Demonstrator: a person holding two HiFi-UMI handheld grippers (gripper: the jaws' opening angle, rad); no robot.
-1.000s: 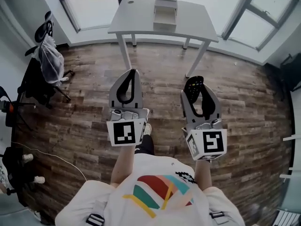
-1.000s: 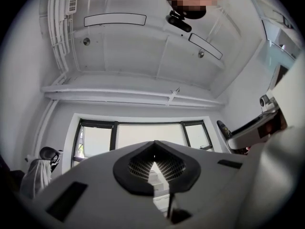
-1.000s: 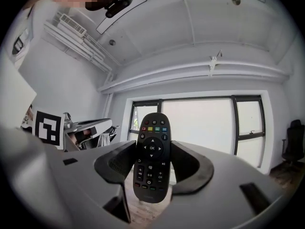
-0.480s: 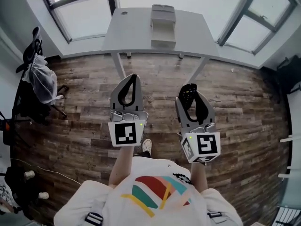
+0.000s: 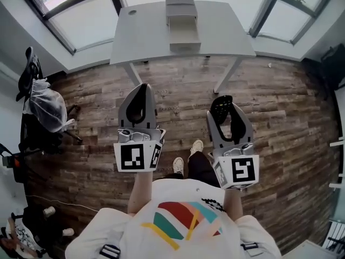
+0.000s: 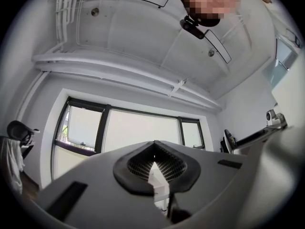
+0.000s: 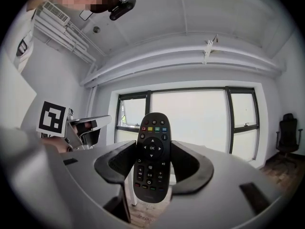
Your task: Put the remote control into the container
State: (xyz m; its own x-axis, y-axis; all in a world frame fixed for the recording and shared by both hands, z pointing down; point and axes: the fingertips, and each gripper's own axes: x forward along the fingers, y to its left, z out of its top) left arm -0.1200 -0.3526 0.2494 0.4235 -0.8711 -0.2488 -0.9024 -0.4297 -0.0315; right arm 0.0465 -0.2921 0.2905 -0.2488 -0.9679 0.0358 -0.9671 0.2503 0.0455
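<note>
The right claw is clamped, about half-open, on the remote control, which lies lengthwise between its pads, well short of the counter. The left claw is closed on nothing. I'd carry the remote over the grey container at the counter's middle, keep the grip firm, and lower it inside before releasing.

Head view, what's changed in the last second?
The person has walked nearer the table and container, bringing both grippers along. Unchanged: the right gripper stays clamped on the remote control, the left gripper shut and empty.
</note>
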